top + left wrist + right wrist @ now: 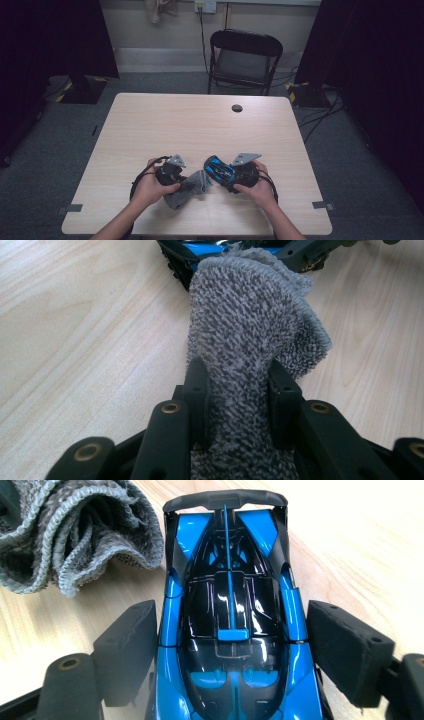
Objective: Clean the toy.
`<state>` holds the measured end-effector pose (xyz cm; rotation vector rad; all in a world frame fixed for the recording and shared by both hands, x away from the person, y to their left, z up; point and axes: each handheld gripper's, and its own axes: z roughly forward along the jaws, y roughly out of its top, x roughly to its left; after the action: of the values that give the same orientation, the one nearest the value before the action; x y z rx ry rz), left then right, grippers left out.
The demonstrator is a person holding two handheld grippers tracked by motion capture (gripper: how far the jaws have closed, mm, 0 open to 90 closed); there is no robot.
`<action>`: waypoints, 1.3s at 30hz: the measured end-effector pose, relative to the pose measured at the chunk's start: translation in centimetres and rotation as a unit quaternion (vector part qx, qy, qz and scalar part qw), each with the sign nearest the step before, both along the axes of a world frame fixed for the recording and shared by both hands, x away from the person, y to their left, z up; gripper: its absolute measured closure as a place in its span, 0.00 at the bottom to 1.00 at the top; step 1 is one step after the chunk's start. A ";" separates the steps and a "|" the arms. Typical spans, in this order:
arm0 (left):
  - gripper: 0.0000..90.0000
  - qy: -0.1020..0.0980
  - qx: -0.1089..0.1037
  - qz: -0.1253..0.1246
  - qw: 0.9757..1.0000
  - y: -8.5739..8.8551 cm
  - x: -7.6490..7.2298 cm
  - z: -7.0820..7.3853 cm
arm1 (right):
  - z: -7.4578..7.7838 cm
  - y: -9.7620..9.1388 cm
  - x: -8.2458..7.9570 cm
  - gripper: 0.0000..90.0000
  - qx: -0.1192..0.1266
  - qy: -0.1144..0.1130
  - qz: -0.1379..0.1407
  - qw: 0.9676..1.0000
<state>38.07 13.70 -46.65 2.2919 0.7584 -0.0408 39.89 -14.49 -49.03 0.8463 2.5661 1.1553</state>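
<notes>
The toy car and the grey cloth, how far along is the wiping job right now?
Done: both things are picked up. The left gripper is clamped on the grey knitted cloth, and the blue and black toy car sits between the right gripper's pads. In hand: the cloth's free end reaches the car's rear, by the wing. Left: probably rubbing the body; no wiped patch is visible yet.

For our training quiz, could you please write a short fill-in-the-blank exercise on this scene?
1. The left gripper is shut on a grey knitted ___.
2. The glossy toy car between the right gripper's jaws is black and ___.
3. Beyond the pale wooden table stands a black folding ___.

Missing words: cloth; blue; chair
</notes>
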 end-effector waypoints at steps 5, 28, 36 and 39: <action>0.77 -0.001 -0.006 -0.002 1.000 -0.3 0.1 0.6 | 0.5 0.0 0.0 0.23 0.007 -0.001 0.002 1.000; 0.77 -0.014 -0.040 -0.078 0.996 -7.9 -0.9 3.6 | 2.4 -5.7 0.0 0.22 0.030 0.007 -0.038 0.999; 0.77 -0.009 -0.049 -0.126 0.991 -13.5 -1.3 3.5 | 2.2 -9.3 0.2 0.23 0.022 0.007 -0.078 0.997; 0.77 -0.004 -0.049 -0.136 0.989 -15.0 -1.4 3.3 | 2.0 -10.1 0.4 0.23 0.020 0.007 -0.090 0.996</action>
<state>36.67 -1.34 -43.37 2.2832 0.4238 -0.1896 40.26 -24.58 -47.03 1.0730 2.4268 1.1537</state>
